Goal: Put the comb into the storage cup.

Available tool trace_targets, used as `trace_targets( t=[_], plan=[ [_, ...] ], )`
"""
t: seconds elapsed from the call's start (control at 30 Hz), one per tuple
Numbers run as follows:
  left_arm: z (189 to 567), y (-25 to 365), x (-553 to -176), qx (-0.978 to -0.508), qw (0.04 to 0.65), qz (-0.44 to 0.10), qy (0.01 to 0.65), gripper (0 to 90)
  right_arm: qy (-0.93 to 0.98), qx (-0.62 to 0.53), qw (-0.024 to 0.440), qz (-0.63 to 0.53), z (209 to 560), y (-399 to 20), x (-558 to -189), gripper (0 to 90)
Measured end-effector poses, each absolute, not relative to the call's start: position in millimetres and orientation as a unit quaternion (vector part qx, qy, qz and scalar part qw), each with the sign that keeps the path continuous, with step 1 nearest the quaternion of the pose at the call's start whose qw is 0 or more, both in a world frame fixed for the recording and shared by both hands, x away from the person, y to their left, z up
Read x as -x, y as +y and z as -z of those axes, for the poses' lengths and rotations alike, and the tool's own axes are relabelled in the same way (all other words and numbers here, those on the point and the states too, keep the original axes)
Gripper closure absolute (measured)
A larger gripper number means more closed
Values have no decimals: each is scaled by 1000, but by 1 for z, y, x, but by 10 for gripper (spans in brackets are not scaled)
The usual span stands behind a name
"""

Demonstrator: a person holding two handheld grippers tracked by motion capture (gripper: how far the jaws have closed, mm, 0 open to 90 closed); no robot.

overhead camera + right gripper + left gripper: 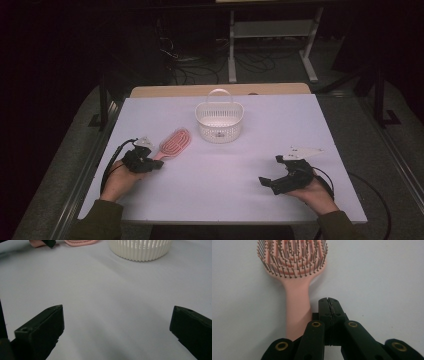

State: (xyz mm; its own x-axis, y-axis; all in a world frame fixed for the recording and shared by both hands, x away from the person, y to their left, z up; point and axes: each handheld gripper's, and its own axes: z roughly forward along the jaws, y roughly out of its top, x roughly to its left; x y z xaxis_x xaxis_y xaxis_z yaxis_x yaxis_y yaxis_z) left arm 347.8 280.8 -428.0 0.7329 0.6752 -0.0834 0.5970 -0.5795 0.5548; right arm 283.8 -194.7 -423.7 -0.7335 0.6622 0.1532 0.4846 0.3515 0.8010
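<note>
your white basket (pixel 219 121) sits at the desk's (pixel 300 130) 12 o'clock, its inside hidden; the pink hairbrush (pixel 173 143) lies at its 8 o'clock; your left claw (pixel 156 163) is closed beside the handle, gripping nothing; your right claw (pixel 270 171) gapes wide.

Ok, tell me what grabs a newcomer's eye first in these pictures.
The pink hairbrush stands out on the white table, lying bristles up at the left with the left gripper shut beside its handle. Behind it, near the middle, sits a white slotted basket. The right gripper waits open at the right.
</note>
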Motion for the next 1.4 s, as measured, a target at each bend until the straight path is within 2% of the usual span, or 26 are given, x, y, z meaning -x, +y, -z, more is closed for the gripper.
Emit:
trace_targets(
  t=[0.2, 0.37, 0.57, 0.67, 0.73, 0.77, 1.07, 1.2, 1.3, 1.4],
  plan=[
    [428, 281, -348, -886, 282, -71, 361, 900, 817, -351, 99, -448, 424, -195, -284, 0],
    [425, 281, -346, -883, 301, -63, 355, 895, 816, -351, 99, -448, 424, -195, -284, 0],
    [418, 274, -338, -880, 336, -59, 329, 794, 817, -351, 99, -447, 424, -195, -284, 0],
    [414, 269, -333, -878, 354, -61, 317, 703, 817, -350, 99, -447, 424, -195, -284, 0],
    [413, 267, -330, -875, 366, -65, 310, 601, 817, -351, 99, -447, 424, -195, -284, 0],
    [412, 265, -328, -874, 372, -65, 307, 601, 817, -351, 99, -447, 424, -195, -284, 0],
    [413, 259, -316, -866, 417, -65, 267, 343, 817, -351, 98, -448, 424, -195, -284, 0],
    [413, 255, -314, -862, 425, -66, 267, 150, 817, -351, 99, -448, 424, -195, -284, 0],
    [413, 254, -313, -861, 431, -64, 262, 51, 817, -350, 99, -448, 424, -195, -283, 0],
    [413, 253, -313, -858, 434, -62, 266, 0, 817, -350, 98, -447, 424, -195, -284, 0]
  ],
)
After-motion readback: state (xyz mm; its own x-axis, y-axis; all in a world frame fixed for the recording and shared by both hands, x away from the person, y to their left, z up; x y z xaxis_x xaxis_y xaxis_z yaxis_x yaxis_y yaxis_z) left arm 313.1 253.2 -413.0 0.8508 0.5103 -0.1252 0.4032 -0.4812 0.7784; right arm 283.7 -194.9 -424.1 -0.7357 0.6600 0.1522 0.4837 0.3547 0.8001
